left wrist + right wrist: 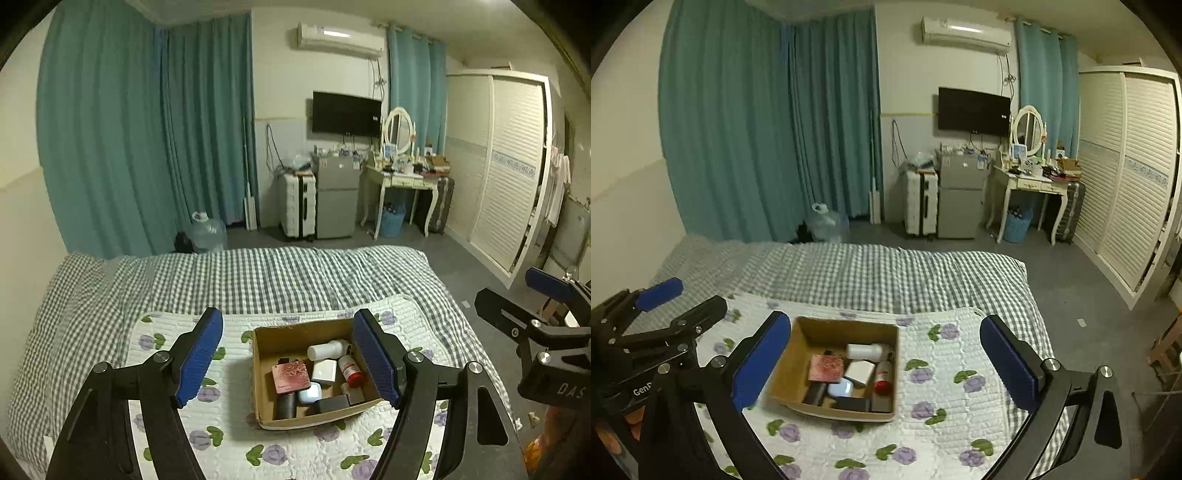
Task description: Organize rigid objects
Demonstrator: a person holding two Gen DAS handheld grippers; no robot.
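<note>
An open cardboard box sits on a white quilted mat with purple flowers. Inside lie a white bottle, a red-capped bottle, a pink square case, a small white box, a pale blue case and dark items. My left gripper hovers well above the box, open and holding nothing. My right gripper hangs beside it, open wide, also holding nothing.
The mat lies on a bed with a grey checked cover. Beyond the bed are grey floor, a water jug, a white suitcase, a small fridge, a dressing table and a white wardrobe. Teal curtains hang at the left.
</note>
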